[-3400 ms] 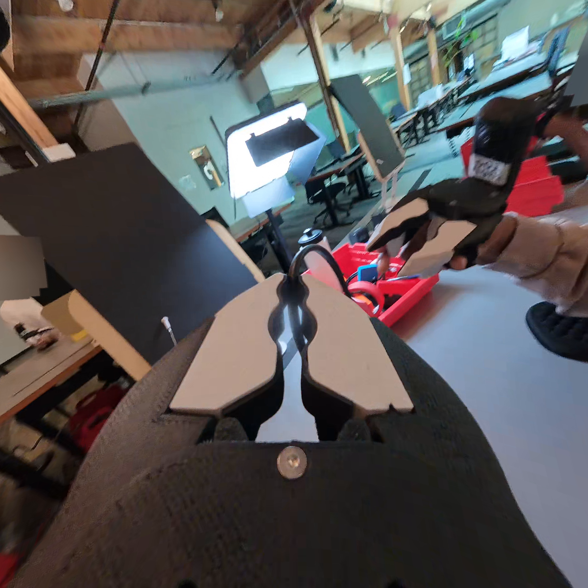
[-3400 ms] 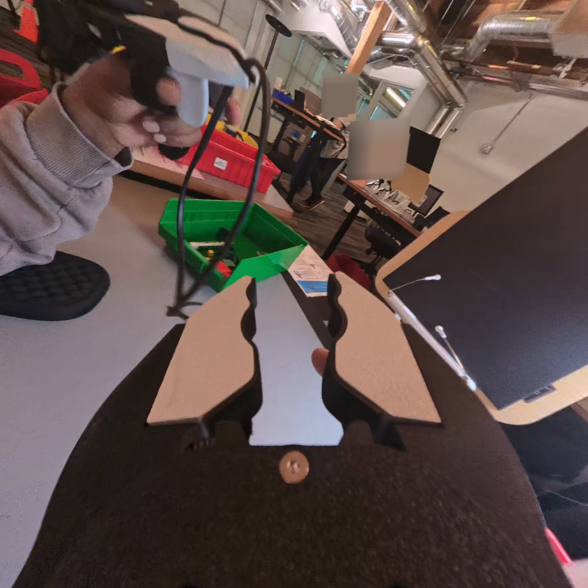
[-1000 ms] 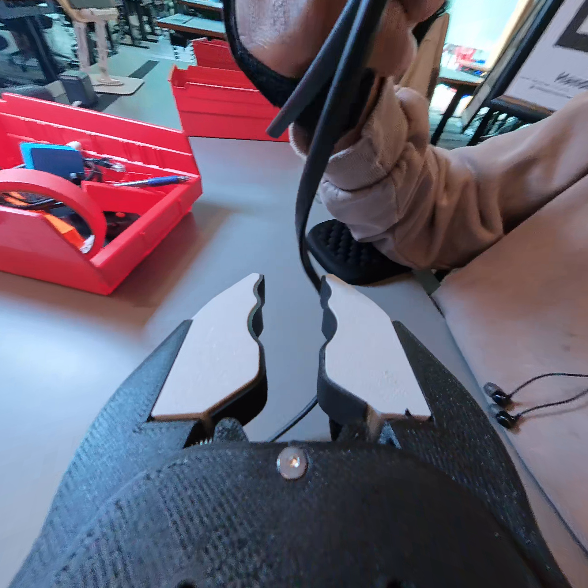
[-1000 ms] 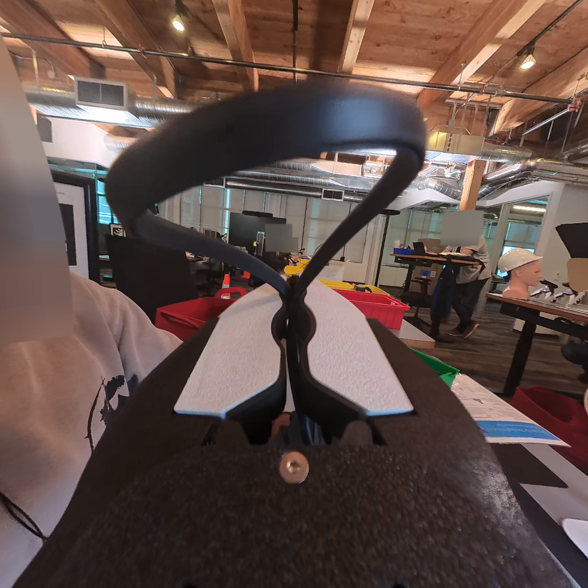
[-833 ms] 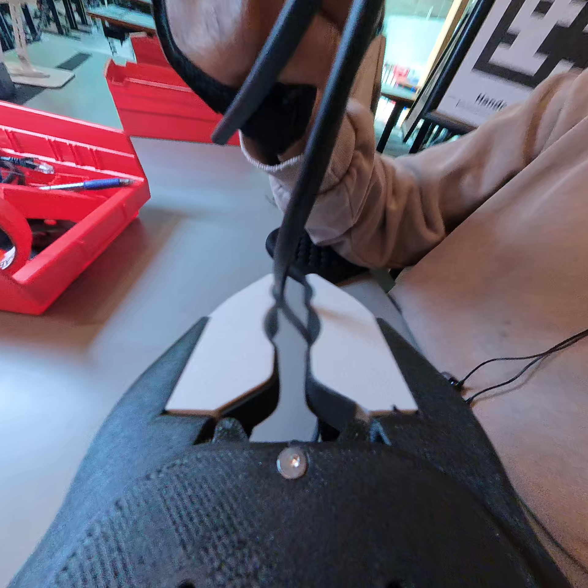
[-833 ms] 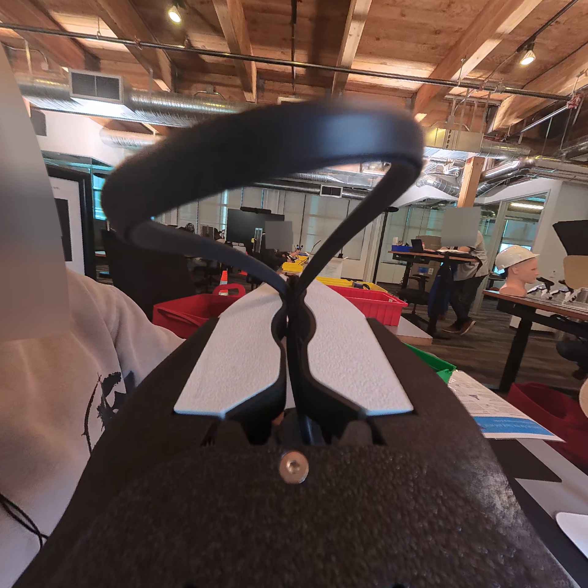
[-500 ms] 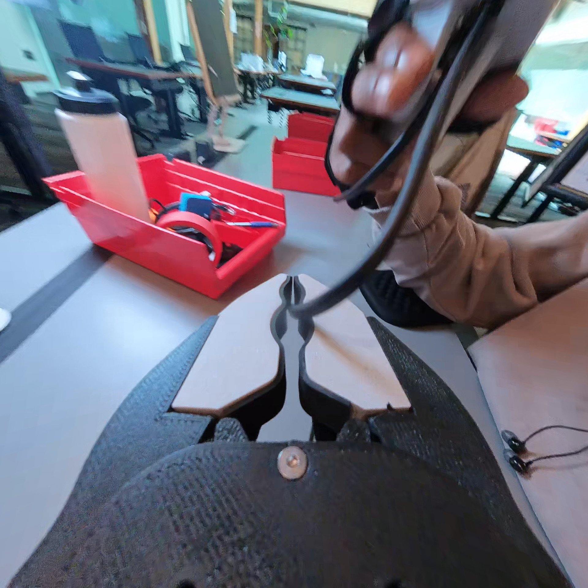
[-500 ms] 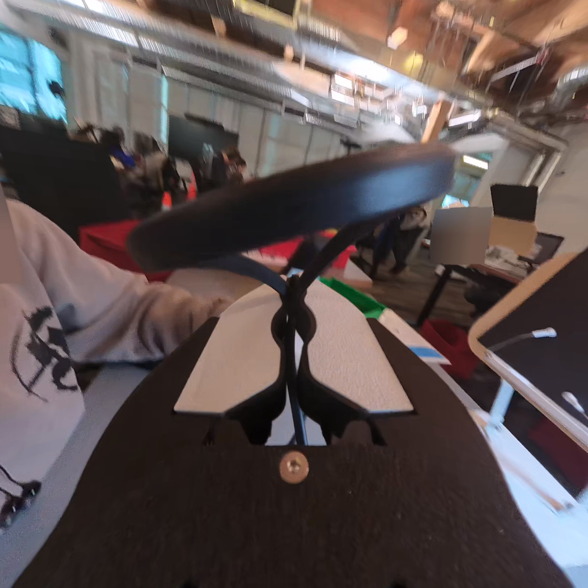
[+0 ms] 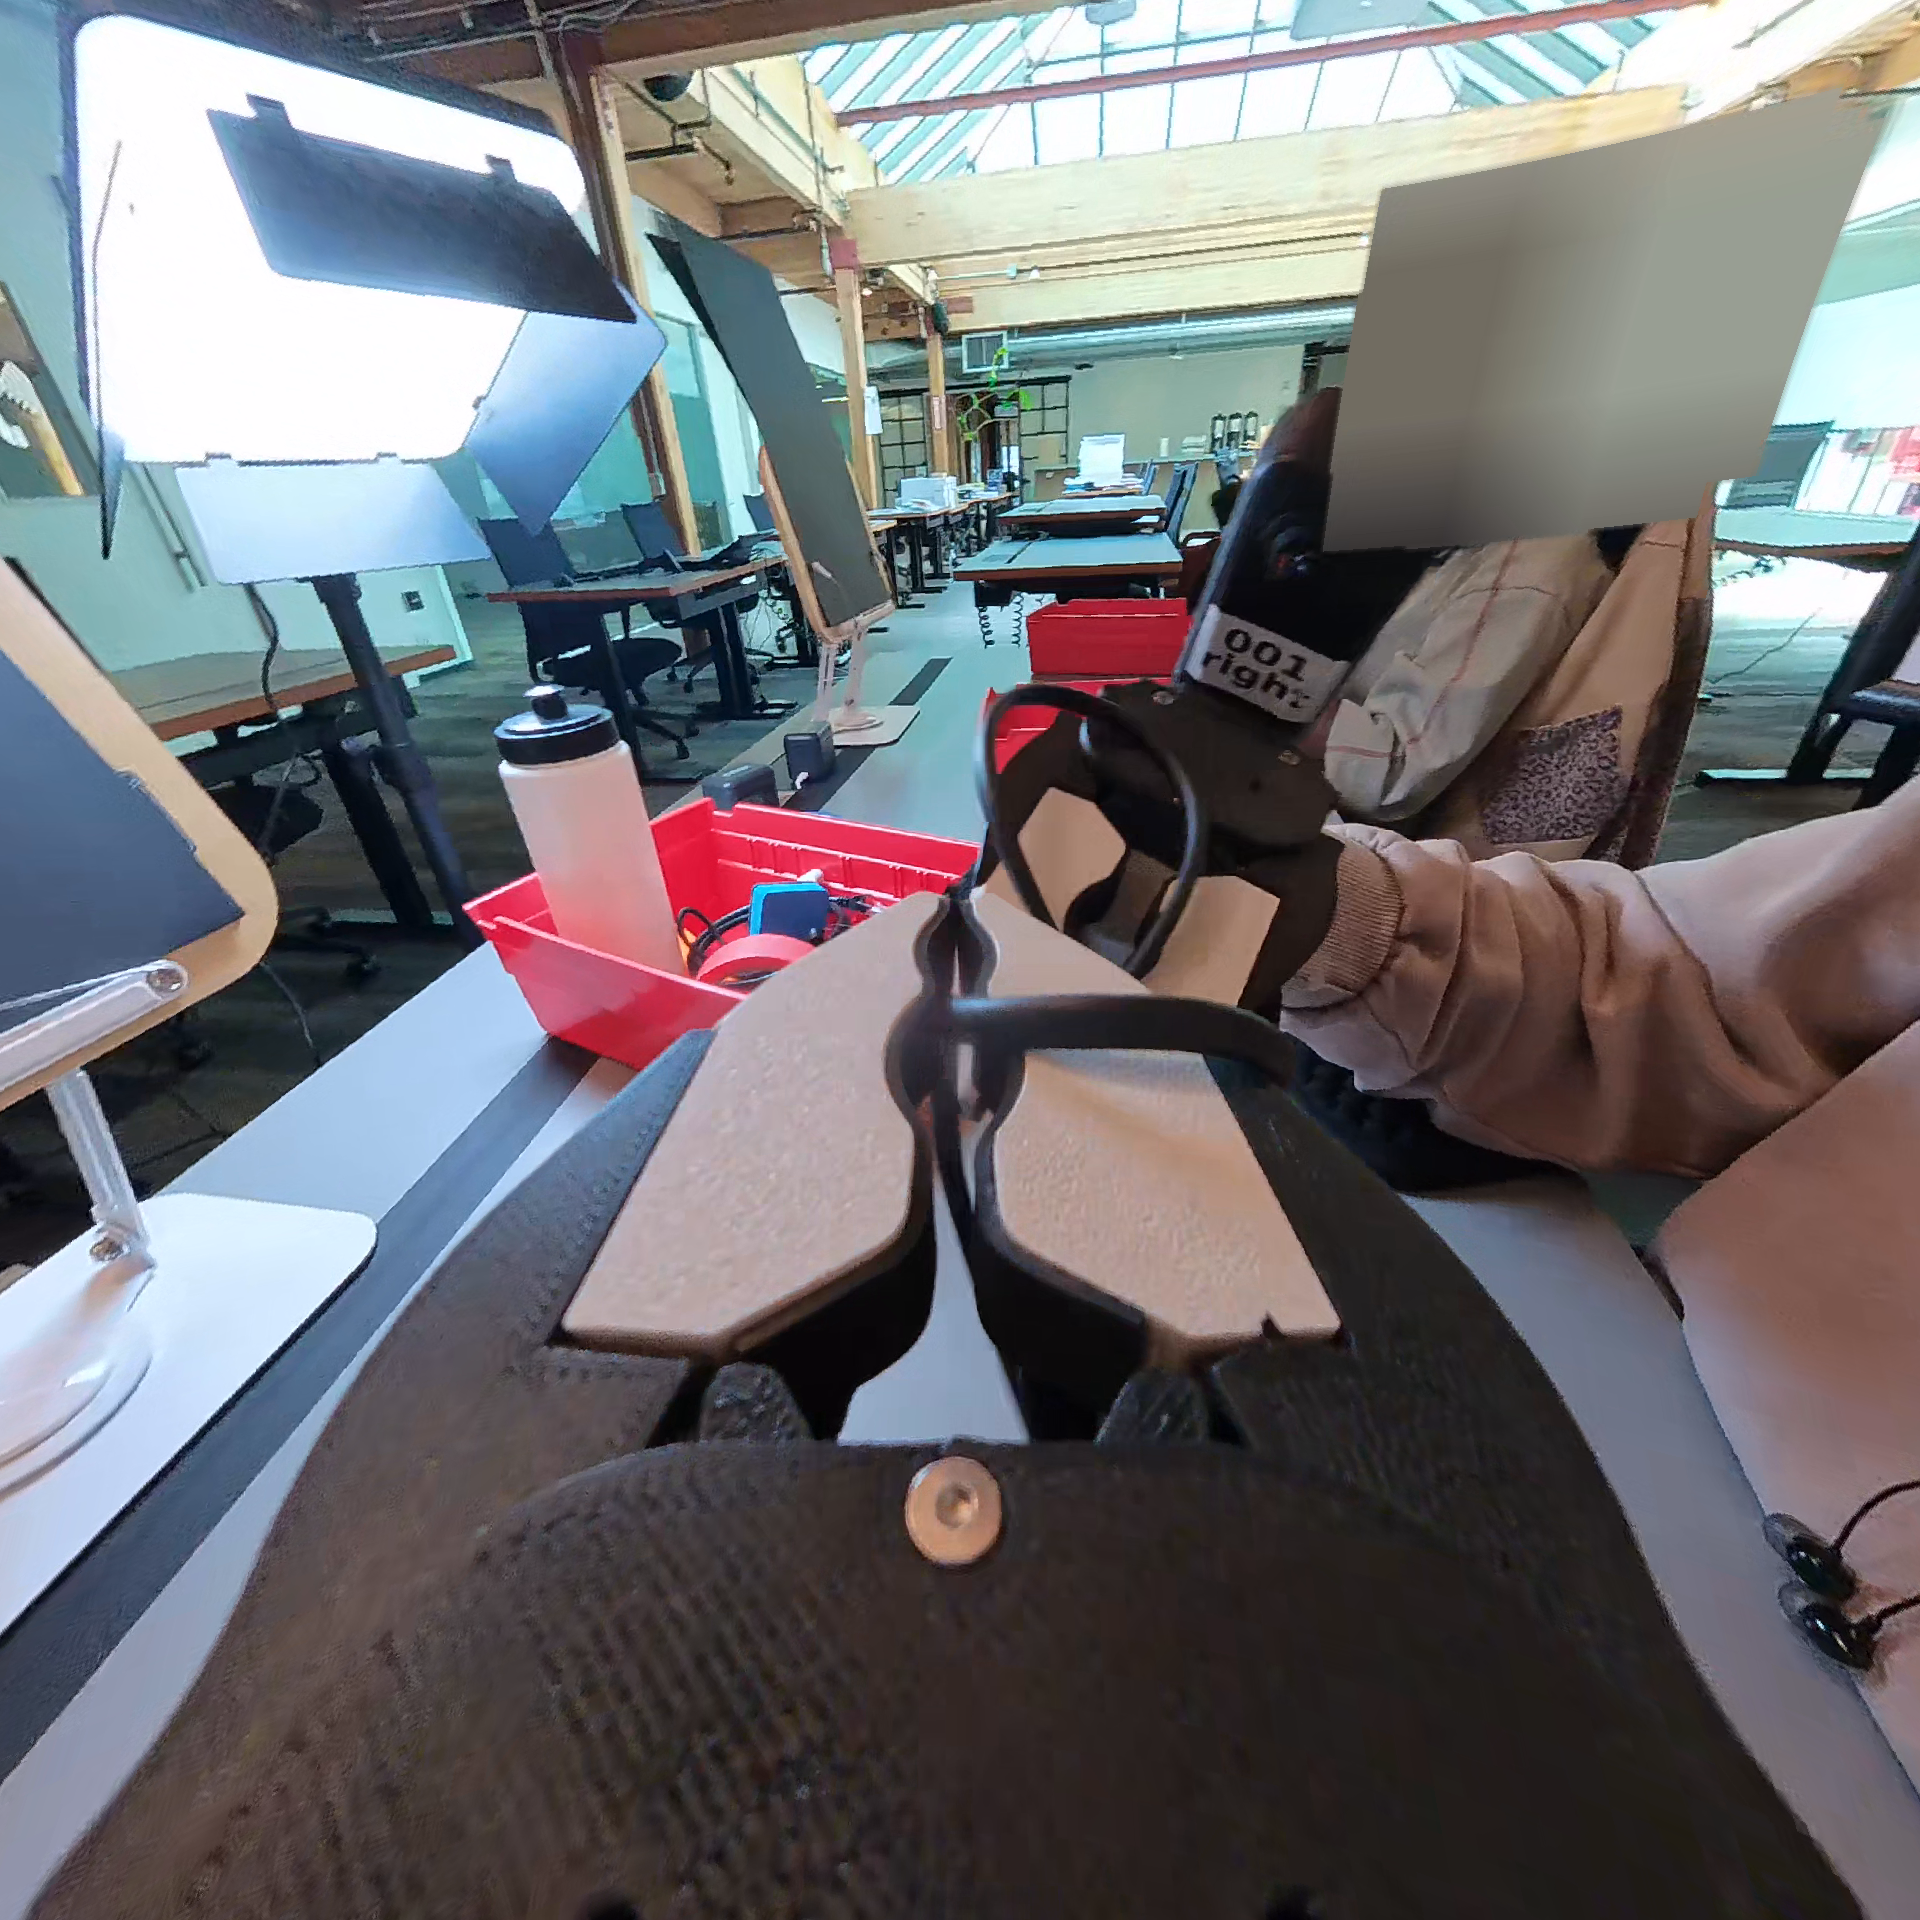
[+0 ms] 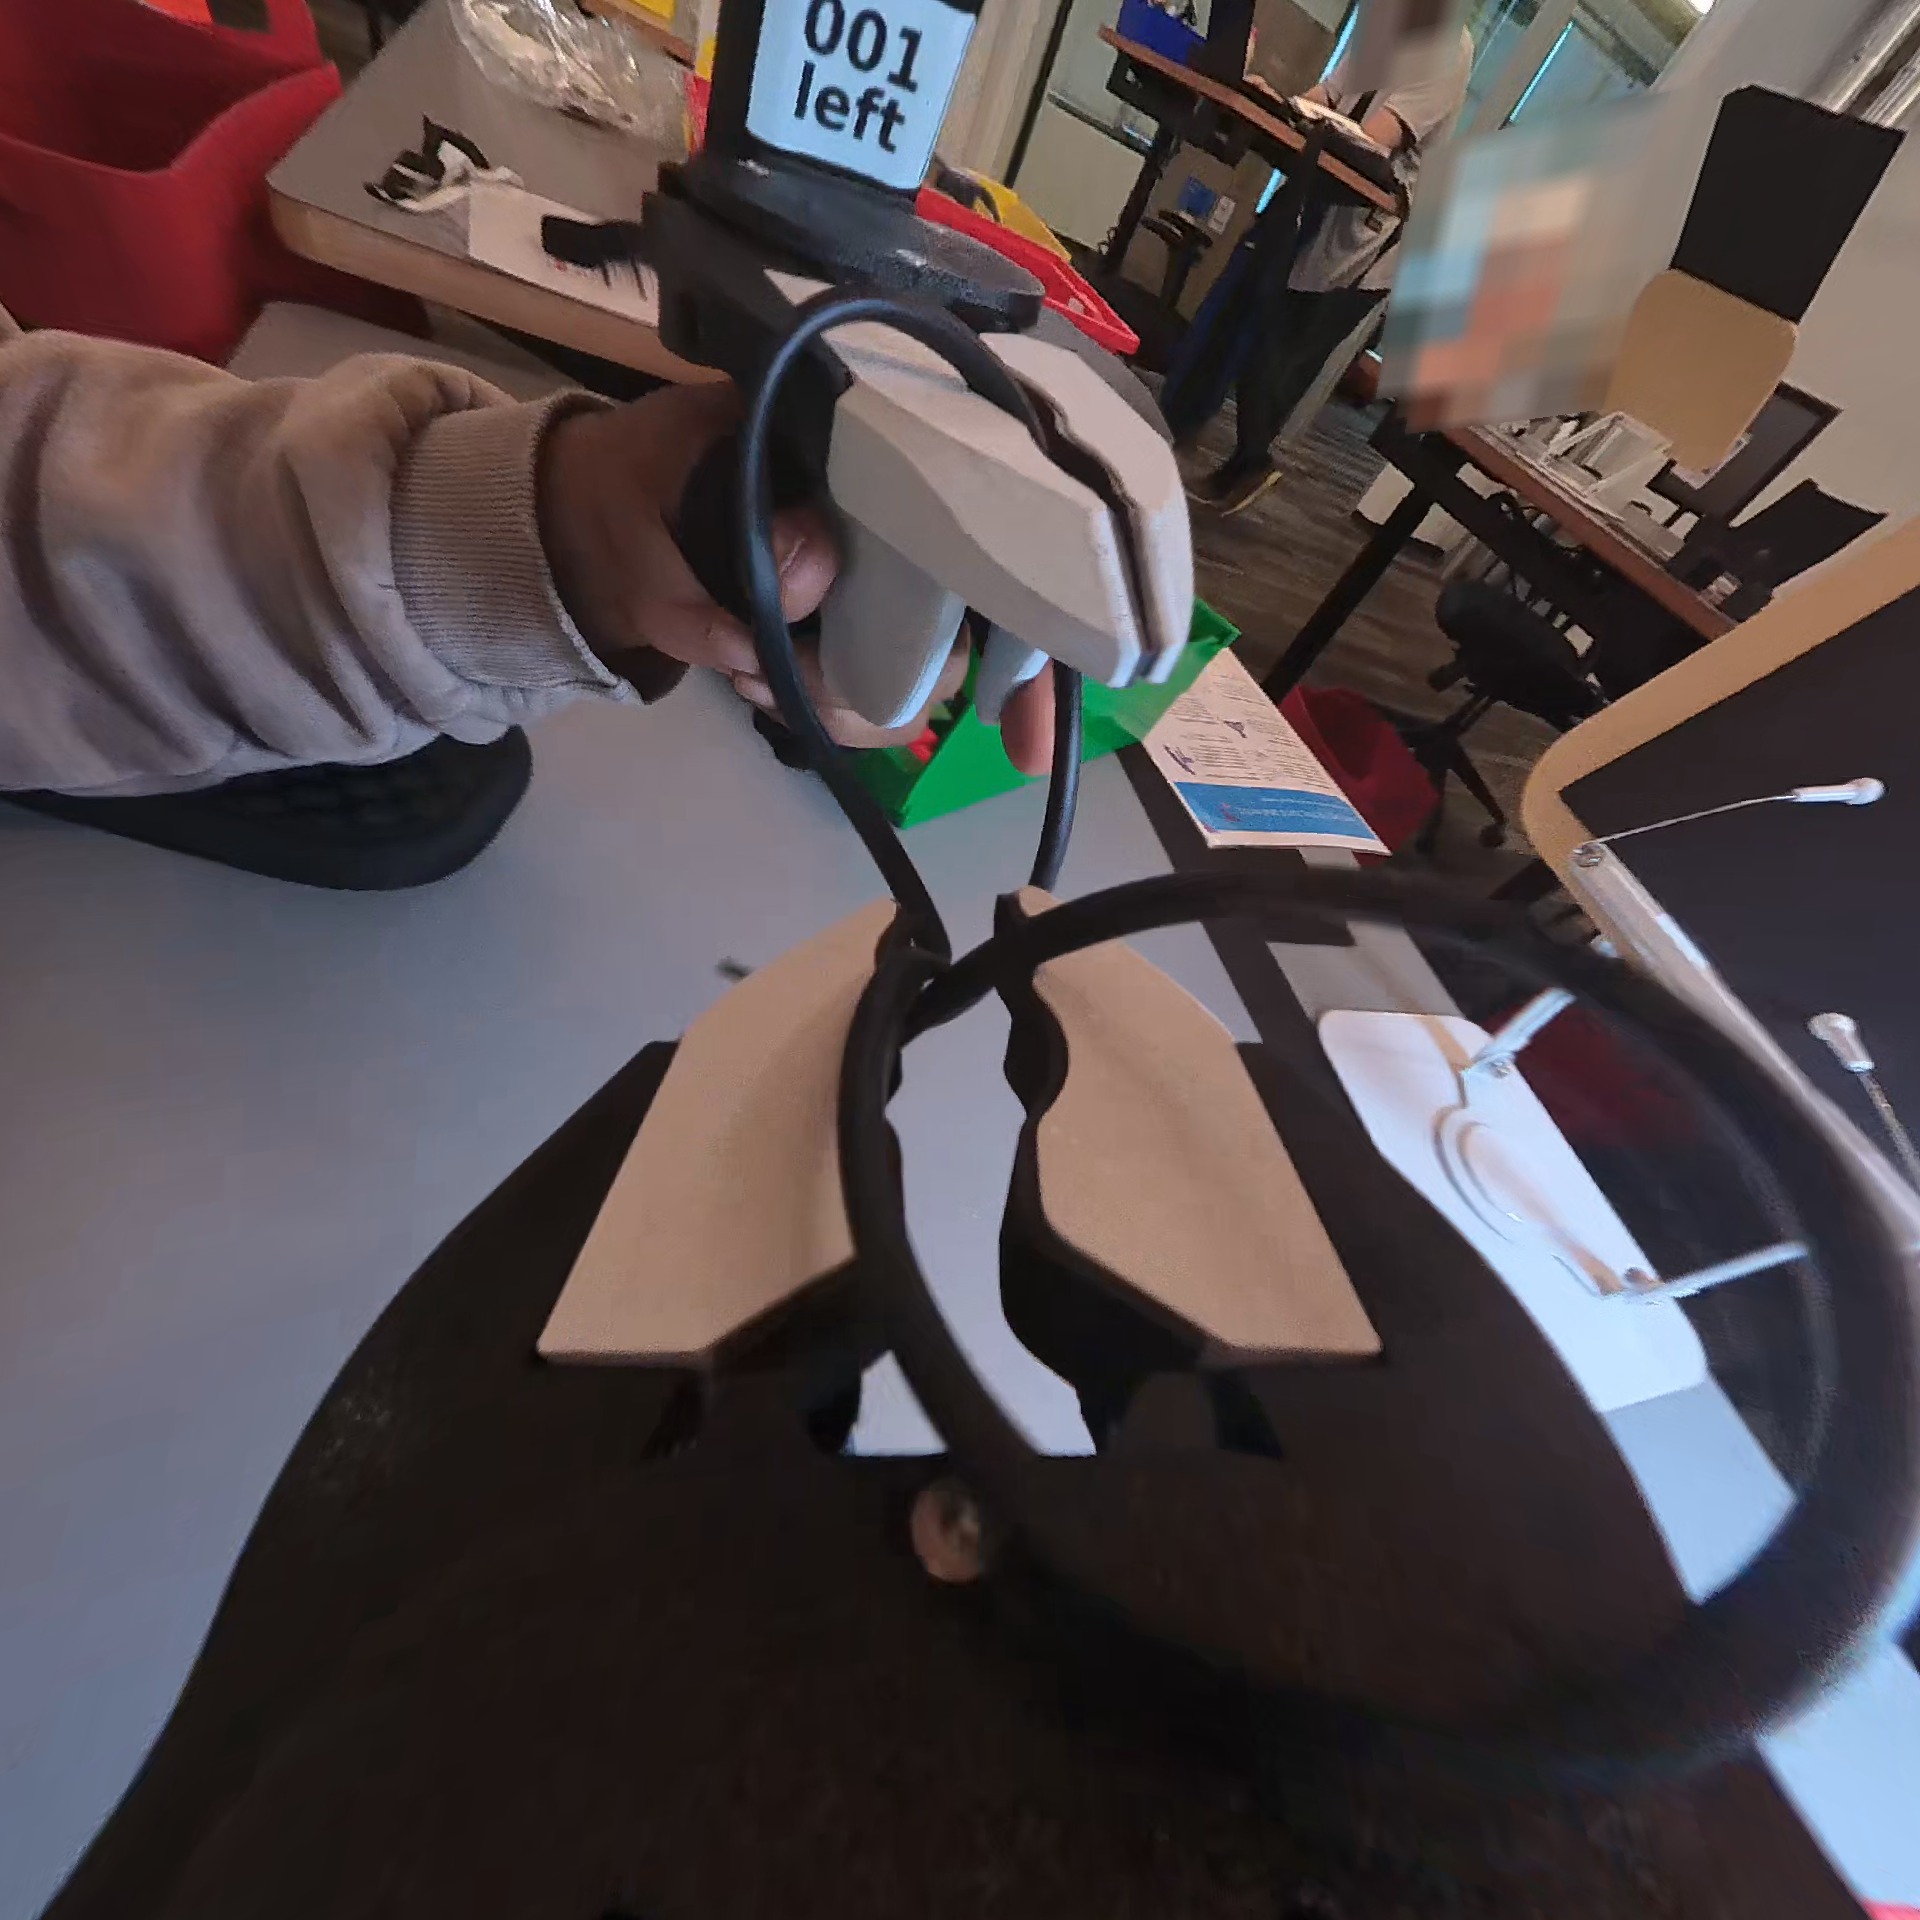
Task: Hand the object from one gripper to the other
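Black cord loop (image 9: 1086,1013), thin and flexible, is shown held above the grey counter (image 10: 312,1039). Left tongs (image 9: 954,940) are seen pressed together on the cord, which emerges sideways from between the tan pads. Right tongs (image 10: 951,925) are seen parted, the cord passing loosely through their gap and curling over the right pad. The handover is judged nearly complete: the cord is gripped by the left tongs alone, though it is still threaded through the right pair. Withdrawal of the right tongs along the cord is called for next, with care that the loop is not snagged.
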### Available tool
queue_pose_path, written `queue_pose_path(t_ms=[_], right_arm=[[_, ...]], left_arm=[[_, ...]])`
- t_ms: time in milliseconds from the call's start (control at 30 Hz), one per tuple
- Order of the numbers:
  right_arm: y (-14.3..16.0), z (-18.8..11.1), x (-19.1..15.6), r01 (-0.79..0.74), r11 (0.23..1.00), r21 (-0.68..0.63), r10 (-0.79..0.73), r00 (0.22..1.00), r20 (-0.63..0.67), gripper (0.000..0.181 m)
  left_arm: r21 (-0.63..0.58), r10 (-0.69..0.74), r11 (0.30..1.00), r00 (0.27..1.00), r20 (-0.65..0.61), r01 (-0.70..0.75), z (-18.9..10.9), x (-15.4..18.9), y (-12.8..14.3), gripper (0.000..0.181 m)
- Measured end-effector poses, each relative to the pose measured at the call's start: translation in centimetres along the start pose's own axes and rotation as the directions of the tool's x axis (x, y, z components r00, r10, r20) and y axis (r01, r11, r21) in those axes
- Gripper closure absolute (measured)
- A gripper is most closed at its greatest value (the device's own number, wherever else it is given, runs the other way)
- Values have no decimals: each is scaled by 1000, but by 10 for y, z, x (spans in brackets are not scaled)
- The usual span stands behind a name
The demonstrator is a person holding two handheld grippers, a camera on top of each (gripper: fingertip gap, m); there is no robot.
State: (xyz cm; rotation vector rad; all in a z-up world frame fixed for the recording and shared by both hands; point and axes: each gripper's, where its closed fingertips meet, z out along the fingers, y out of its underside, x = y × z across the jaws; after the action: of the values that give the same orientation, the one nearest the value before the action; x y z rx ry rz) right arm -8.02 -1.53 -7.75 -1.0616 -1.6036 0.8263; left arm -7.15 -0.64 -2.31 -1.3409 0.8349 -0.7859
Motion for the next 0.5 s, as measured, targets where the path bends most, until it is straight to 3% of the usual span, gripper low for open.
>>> queue_pose_path(t_ms=[267,433,500], right_arm=[[1,2,7,-45,998,35,45,999,-15,151],[2,5,13,41,999,17,-39,995,-94,136],[3,6,14,76,997,12,-74,990,-117,141]], left_arm=[[-3,27,1000,996,-83,-28,6,18,3,181],[-55,9,998,993,-120,-16,9,23,12,181],[-64,-16,998,989,-150,6,10,27,14,181]])
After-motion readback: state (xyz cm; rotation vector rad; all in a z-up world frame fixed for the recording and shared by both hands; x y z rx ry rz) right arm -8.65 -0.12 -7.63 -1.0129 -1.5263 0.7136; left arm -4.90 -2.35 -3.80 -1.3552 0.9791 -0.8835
